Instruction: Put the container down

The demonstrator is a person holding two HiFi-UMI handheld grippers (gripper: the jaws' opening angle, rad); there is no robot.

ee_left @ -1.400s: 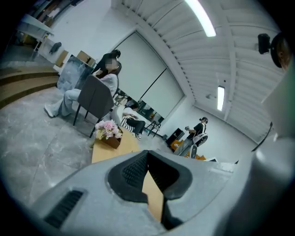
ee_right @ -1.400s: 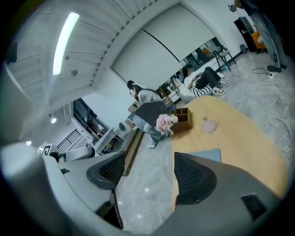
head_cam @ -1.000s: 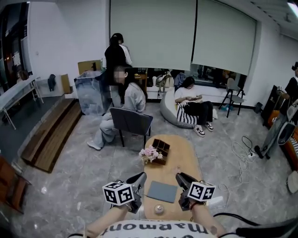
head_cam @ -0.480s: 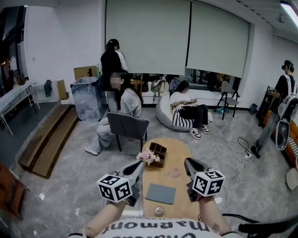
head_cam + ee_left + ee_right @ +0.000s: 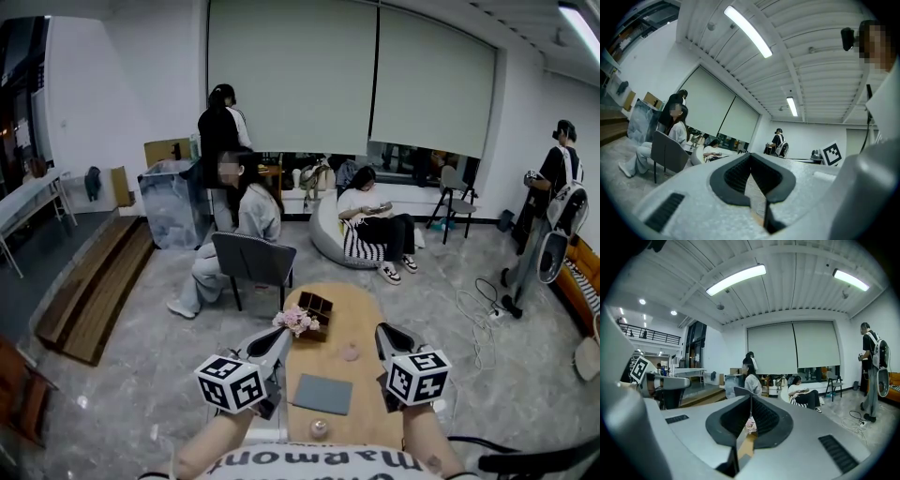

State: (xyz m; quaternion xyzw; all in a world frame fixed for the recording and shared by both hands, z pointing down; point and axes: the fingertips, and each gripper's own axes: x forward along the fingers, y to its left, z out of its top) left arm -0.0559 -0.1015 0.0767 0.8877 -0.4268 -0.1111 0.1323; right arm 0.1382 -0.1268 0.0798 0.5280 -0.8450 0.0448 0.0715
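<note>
A small pinkish container (image 5: 351,352) stands by itself on the oval wooden table (image 5: 361,309), apart from both grippers. My right gripper (image 5: 382,330) hangs just right of it, above the table's right edge, shut with nothing between its pads (image 5: 750,397). On the other side, over the table's left edge, my left gripper (image 5: 284,334) is raised; its jaws meet at the tip and hold nothing (image 5: 750,154). Both point away from me, roughly level, toward the room.
On the table are a dark compartment box (image 5: 319,306) with pink flowers (image 5: 296,320), a grey mat (image 5: 322,394) and a small round object (image 5: 319,428). Beyond the table's far end a person sits on a chair (image 5: 251,261). Cables (image 5: 478,314) lie on the floor to the right.
Both grippers have risen and drawn apart, the right one moving right. The container, hidden by the right gripper before, now shows standing free on the table.
</note>
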